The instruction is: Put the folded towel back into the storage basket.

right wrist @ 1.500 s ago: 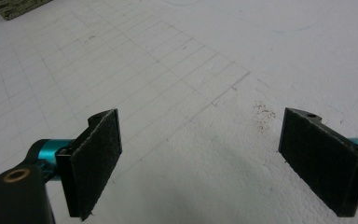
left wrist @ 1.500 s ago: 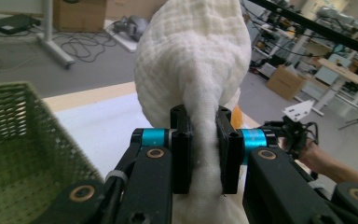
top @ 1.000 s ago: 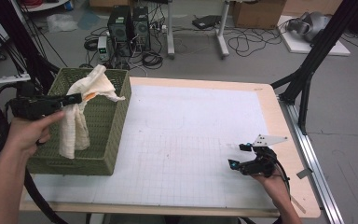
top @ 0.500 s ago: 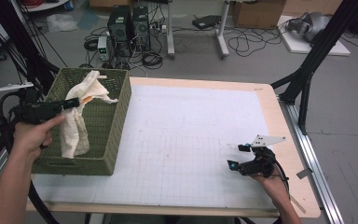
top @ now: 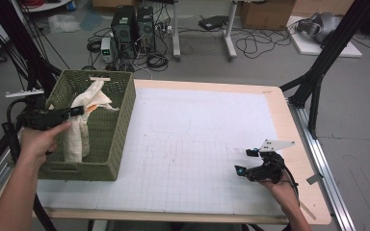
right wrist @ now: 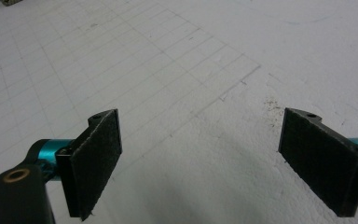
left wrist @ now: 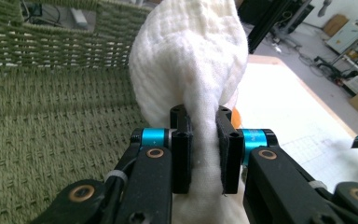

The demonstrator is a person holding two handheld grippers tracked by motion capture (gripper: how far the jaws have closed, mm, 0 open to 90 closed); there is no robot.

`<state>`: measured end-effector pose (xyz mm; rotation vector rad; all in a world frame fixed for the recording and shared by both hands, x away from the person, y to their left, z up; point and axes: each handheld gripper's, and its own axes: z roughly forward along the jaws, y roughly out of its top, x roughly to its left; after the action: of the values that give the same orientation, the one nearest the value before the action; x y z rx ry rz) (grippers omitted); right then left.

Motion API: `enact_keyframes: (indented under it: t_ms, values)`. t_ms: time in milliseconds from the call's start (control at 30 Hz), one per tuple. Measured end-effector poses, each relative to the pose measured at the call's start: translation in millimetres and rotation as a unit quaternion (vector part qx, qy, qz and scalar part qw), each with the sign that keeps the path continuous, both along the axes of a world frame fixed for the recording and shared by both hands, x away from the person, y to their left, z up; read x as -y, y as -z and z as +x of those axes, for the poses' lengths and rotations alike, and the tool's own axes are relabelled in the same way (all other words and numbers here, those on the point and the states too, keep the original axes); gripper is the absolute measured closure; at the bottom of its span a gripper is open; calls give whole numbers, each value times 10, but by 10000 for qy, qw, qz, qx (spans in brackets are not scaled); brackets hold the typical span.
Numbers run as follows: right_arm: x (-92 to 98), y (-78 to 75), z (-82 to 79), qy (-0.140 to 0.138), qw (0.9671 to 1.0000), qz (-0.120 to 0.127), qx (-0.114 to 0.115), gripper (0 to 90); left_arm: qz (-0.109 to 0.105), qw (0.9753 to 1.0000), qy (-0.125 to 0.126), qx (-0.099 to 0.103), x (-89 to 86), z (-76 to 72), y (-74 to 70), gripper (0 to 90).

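So the white cloth (top: 79,127) hangs lengthwise, long axis pretty much vertical, its top bunched over the green woven basket (top: 118,139) and its tail drooping down inside toward the basket floor. It's a soft, waffle-textured towel sort of thing, cream-white, with a bit of orange peeking out near the fold. The left gripper (top: 77,111) has it pinched at the upper part, jaws clamped tight on a gathered ridge of fabric. The left gripper view shows that pinch up close, plus the weave texture and the basket's inner wall, which the high view is too far off to show. The right gripper (top: 243,161) sits low over the white grid mat (top: 197,144), well apart from the basket, jaws spread wide with nothing between them.
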<state>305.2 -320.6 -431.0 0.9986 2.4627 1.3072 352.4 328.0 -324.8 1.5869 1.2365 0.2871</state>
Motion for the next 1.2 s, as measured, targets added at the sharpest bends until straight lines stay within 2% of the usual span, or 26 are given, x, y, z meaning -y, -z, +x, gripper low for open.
enact_keyframes:
  t_ms: [133, 300, 400, 500, 600, 700, 800, 967, 1200]
  values:
    - [-2, 2, -1, -1, 10000, -2, -4, 125, 60, 9999, -15, -92, -1, 28, 35, 792]
    - [-2, 4, 0, -4, 10000, -6, -13, 125, 56, 9999, 7, -101, -7, -16, 15, 792]
    - [-11, 5, 1, -16, 10000, -21, 6, 125, 185, 9997, 27, -127, -16, -43, 6, 792]
    - [-18, 3, -4, -18, 10000, -31, -4, 125, 209, 9996, -95, -153, -36, -39, 27, 791]
    - [-10, -2, -8, 6, 10000, -20, -11, 125, 293, 9993, -79, -230, -21, -16, 66, 791]
    - [-4, 0, -2, 3, 10000, -5, -7, 125, 253, 9993, -29, -269, -3, -1, 90, 791]
    - [-8, 1, -4, -9, 10000, -17, -8, 125, 161, 9996, 12, -220, 13, -20, 66, 791]
    - [-12, 5, 2, -17, 10000, -23, -1, 125, 181, 9996, 98, -183, 1, -88, -41, 791]
    - [-15, 1, -3, -9, 10000, -15, -5, 125, 205, 9991, 175, -325, 5, -129, -66, 791]
